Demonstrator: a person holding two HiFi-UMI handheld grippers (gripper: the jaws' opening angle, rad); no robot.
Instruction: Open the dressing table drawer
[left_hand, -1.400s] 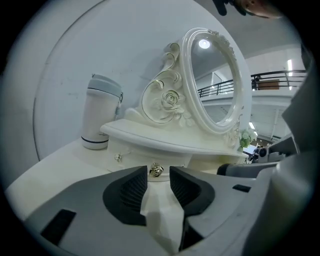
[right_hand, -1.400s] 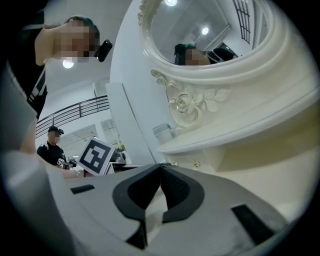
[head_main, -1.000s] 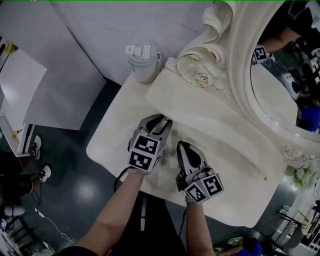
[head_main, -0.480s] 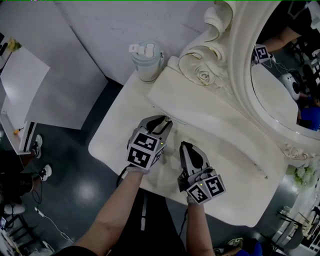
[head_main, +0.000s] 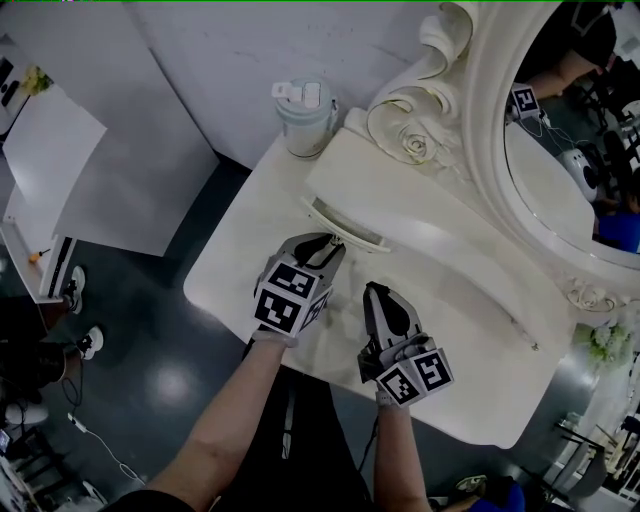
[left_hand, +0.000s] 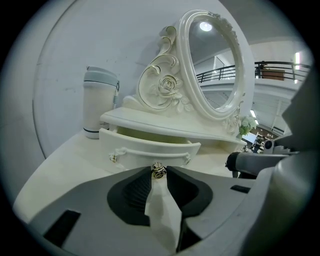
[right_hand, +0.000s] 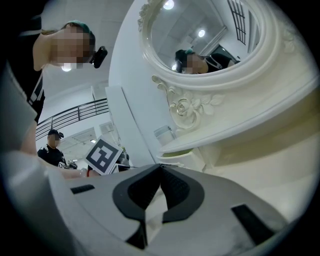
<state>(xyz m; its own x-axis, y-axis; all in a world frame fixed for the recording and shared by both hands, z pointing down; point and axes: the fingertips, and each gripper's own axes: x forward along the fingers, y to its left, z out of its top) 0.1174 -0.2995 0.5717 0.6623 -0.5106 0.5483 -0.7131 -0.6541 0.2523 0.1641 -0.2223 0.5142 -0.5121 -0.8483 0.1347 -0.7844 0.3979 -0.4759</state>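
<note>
Gripping the small metal knob (left_hand: 159, 171) at the middle of the drawer (left_hand: 150, 146) front, the left hand-held gripper (left_hand: 159, 169) has its jaws narrowed onto it, one pad on each side. The jaws have just been closing, with the knob between them. This gripper slants down toward the drawer over the near part of the pale desk (head_main: 232, 262), its marker cube facing up. Just beside it on the person's right, and apart from it, the right hand-held gripper (head_main: 376, 292) hangs over the desk top, pointing toward the raised back part. Its jaws are brought together at the tips, with nothing between them. The drawer stands partly pulled out from under a low shelf (head_main: 440, 225), so a strip of its inside shows behind the curved front. That front carries a moulded swag with a small stud at each end. Beyond the drawer's left end a pale lidded bottle (head_main: 305, 118) stands upright at the back corner of the desk, close to the wall. Behind the shelf rise a carved rose (head_main: 414, 147) and scrollwork, and past them the oval mirror (head_main: 565, 150) in its thick cream frame. At the far right edge, beside the frame's foot, is what seems to be a little bunch of white flowers (head_main: 603, 347), too small to be sure of.
</note>
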